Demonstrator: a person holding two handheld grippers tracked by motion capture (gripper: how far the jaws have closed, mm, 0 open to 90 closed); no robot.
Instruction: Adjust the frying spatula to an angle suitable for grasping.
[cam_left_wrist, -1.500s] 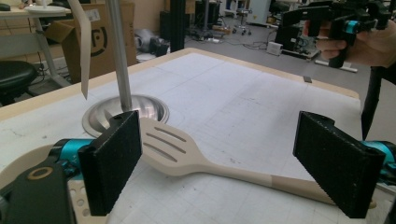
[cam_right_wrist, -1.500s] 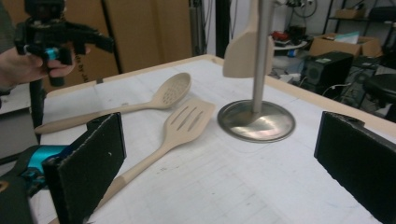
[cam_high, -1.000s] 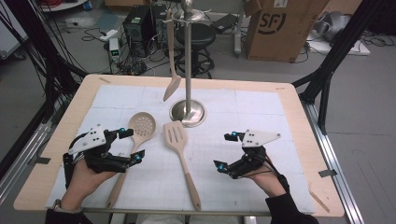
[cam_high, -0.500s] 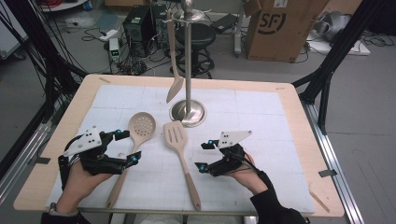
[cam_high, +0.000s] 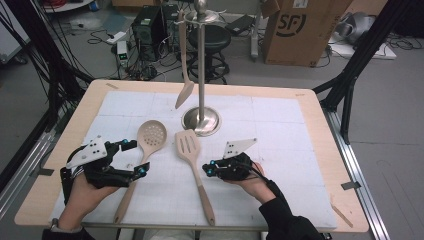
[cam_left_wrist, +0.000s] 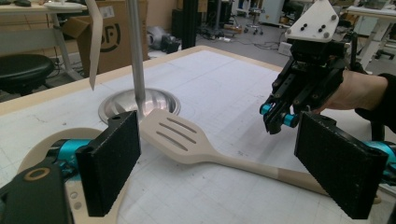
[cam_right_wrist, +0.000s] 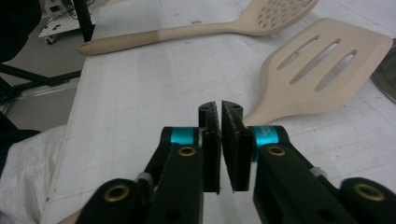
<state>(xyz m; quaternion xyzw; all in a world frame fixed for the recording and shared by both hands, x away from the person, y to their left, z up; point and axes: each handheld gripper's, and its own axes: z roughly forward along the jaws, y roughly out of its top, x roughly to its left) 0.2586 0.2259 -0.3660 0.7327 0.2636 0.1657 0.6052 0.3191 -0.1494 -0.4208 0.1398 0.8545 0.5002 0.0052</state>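
Note:
A beige slotted spatula (cam_high: 188, 146) lies mid-table on the white mat, with a perforated skimmer (cam_high: 151, 134) to its left. My left gripper (cam_high: 137, 157) is open and hovers over the skimmer's neck. In the left gripper view its wide jaws frame the spatula (cam_left_wrist: 177, 135) farther off. My right gripper (cam_high: 208, 169) sits just right of the spatula's handle. Its jaws have just been closing and are now shut with nothing between them (cam_right_wrist: 220, 106). The spatula's blade (cam_right_wrist: 322, 60) lies beyond its tips, and its handle passes out of sight behind them.
A metal utensil stand (cam_high: 201, 100) rises behind the spatula, with a beige spoon (cam_high: 185, 92) hanging from its top. The white mat (cam_high: 280, 130) covers most of the wooden table. A cardboard box (cam_high: 300, 30), cables and a stool are on the floor beyond.
My right gripper has moved left and down to the spatula's handle, and its jaws have gone from wide open to shut. The left gripper has stayed put.

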